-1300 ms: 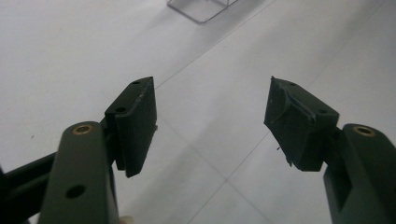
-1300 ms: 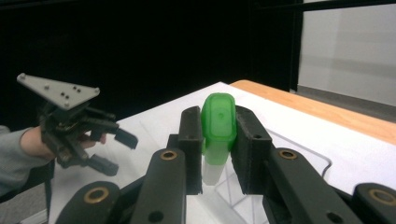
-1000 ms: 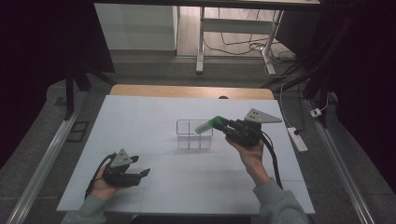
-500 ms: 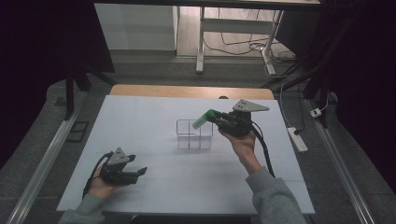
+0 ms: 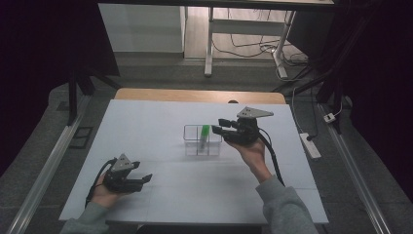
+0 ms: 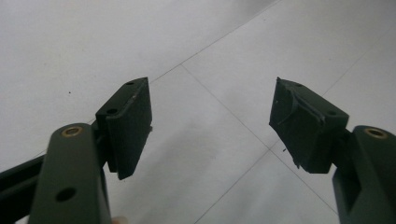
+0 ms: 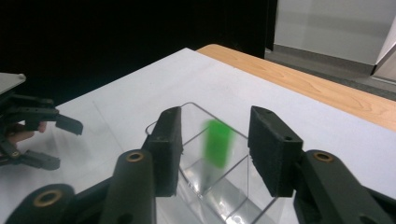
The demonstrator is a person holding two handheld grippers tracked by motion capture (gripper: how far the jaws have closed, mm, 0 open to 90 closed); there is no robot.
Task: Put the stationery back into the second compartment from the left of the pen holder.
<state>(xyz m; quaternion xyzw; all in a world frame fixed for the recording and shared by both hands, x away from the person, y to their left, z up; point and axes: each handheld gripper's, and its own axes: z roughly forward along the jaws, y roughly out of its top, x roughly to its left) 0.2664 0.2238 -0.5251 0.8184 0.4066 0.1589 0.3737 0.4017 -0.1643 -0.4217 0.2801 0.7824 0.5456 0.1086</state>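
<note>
Right gripper (image 7: 215,154) has its jaws spread and empty, the green marker (image 7: 216,143) dead ahead between them, standing near upright in the clear divided box (image 5: 194,130), while the left gripper (image 5: 141,180), also wide open and empty, sits well off near the table's (image 5: 146,117) front edge.

- A white surface (image 5: 146,126) spreads across the middle of the high view, with thin seam lines crossing it.
- A strip of bare wood edge (image 5: 195,95) runs along its far side.
- Grey floor (image 5: 160,68) lies beyond, brighter at the top centre of the frame.
- A white table frame (image 5: 243,27) stands at the top centre, with cables (image 5: 253,48) lying under it.
- A white power strip (image 5: 310,145) lies on the floor at the right.
- Dark curtains (image 5: 44,48) close off the upper left and right.
- A metal rail (image 5: 44,170) slants down the lower left.
</note>
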